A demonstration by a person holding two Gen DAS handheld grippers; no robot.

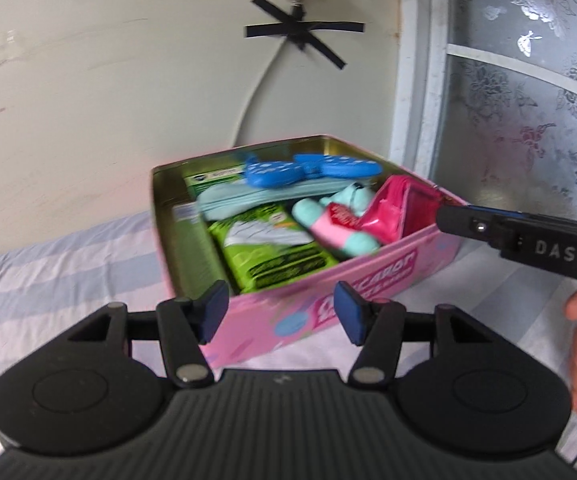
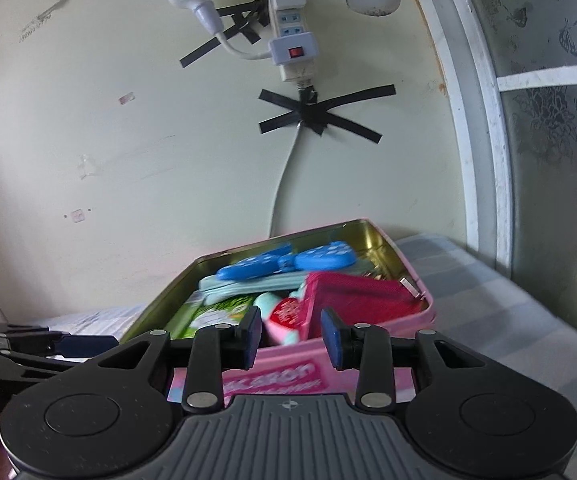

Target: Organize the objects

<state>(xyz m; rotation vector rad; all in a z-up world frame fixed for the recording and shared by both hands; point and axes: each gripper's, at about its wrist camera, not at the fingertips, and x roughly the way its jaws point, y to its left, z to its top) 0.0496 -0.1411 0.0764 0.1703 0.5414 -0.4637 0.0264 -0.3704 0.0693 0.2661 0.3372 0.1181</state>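
A pink open tin (image 1: 308, 300) sits on a striped bedsheet; it also shows in the right wrist view (image 2: 372, 364). Inside lie a blue spotted bow (image 1: 308, 170), a pale blue pouch (image 1: 248, 200), green packets (image 1: 272, 248), a mint and pink toy (image 1: 328, 224) and a red pouch (image 2: 360, 300) by the right wall. My left gripper (image 1: 282, 310) is open and empty just before the tin's near wall. My right gripper (image 2: 290, 338) is open and empty at the tin's near edge; in the left wrist view its fingertip (image 1: 452, 220) reaches the tin's right rim.
The striped bedsheet (image 1: 48, 264) spreads left and right of the tin. A cream wall (image 2: 128, 140) stands right behind, with a taped cable (image 2: 316, 112) and power strip (image 2: 292, 36). A frosted patterned window (image 1: 528, 100) is at the right.
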